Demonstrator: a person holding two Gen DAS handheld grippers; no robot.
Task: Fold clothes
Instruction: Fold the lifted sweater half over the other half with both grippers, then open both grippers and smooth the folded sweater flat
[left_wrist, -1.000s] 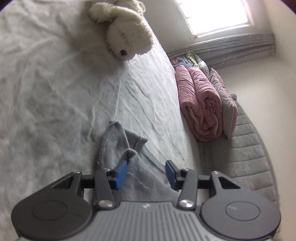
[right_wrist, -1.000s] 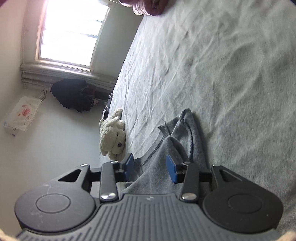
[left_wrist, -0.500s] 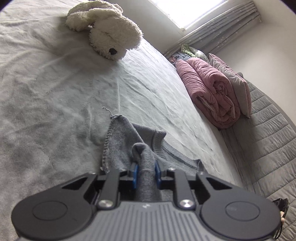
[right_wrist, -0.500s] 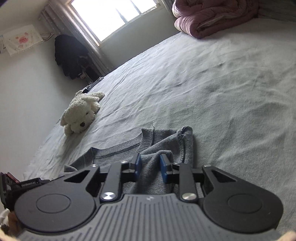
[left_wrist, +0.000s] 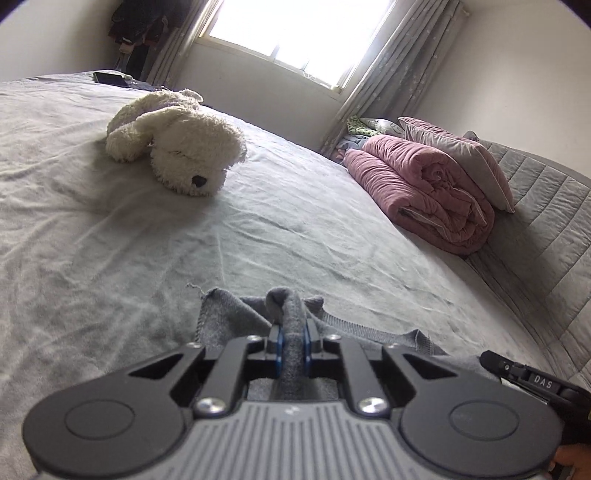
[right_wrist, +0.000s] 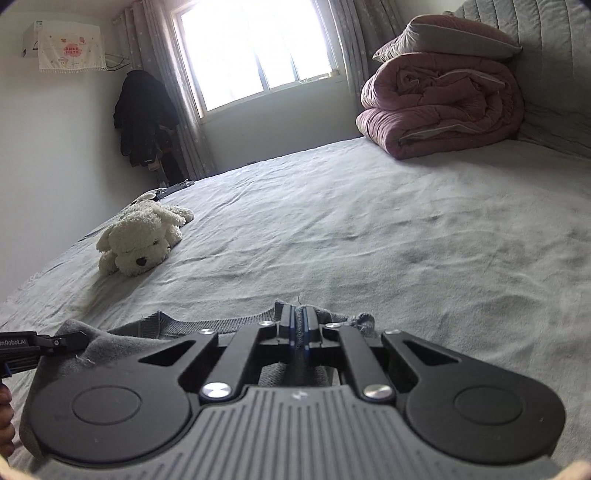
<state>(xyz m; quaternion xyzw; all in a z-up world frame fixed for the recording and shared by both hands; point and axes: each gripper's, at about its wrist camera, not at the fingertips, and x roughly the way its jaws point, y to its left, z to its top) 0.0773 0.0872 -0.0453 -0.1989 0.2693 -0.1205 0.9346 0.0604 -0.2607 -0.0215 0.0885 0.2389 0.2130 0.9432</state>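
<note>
Left gripper closing on grey sweater fold; right gripper fingers clamped on thin shoulder pinch. Risked slipping free under uneven lift.

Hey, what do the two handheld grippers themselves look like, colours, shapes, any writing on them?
Both look alike: the left gripper and right gripper have black linkage arms with silver screws, blue pads on the fingertips, two round black discs and a ribbed grey body. White lettering marks their sides, "DAS" on the right one and "nRobot.AI" on the left.
</note>
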